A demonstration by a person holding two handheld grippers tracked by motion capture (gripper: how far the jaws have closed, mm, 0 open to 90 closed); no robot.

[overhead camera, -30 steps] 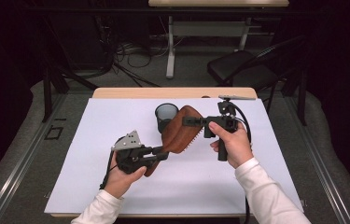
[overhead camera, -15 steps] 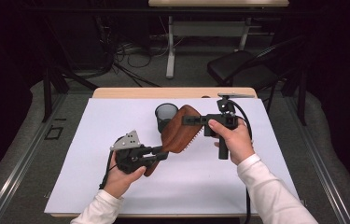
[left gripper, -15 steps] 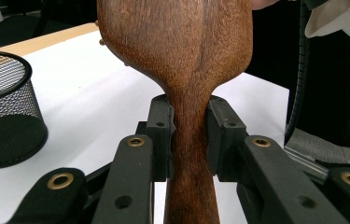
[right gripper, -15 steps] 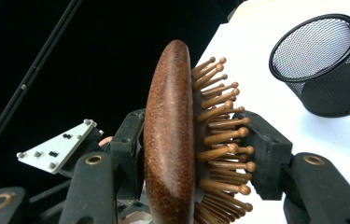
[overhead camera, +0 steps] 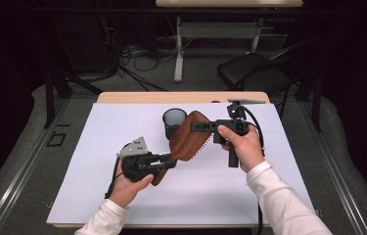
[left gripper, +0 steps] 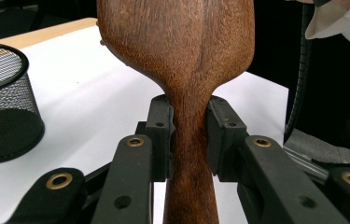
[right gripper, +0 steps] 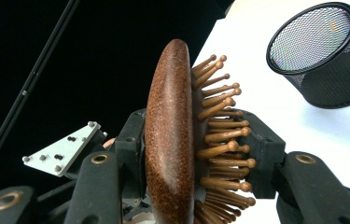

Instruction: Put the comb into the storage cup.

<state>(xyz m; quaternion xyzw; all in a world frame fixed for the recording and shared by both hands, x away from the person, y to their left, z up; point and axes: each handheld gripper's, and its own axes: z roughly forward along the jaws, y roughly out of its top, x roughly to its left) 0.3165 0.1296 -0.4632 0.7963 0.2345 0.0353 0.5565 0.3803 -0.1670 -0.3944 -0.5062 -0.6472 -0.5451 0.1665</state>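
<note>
A brown wooden hairbrush (overhead camera: 186, 139) with wooden pins is held above the white table cover between both grippers. My left gripper (overhead camera: 171, 161) is shut on its narrow handle (left gripper: 189, 154), one pad on each side. My right gripper (overhead camera: 196, 126) grips the oval head (right gripper: 168, 140), one jaw on the smooth back and the other against the pins (right gripper: 219, 149). Its jaws have just been closing on the head. In the right gripper view, the left gripper's grey plate (right gripper: 63, 149) shows behind the brush.
A black mesh cup (overhead camera: 173, 120) stands upright on the white cover (overhead camera: 279, 196) just behind the brush; it also shows as the cup (left gripper: 2, 107) and the cup (right gripper: 317, 60). A wooden table edge (overhead camera: 137, 97) and a dark chair (overhead camera: 254, 71) lie beyond.
</note>
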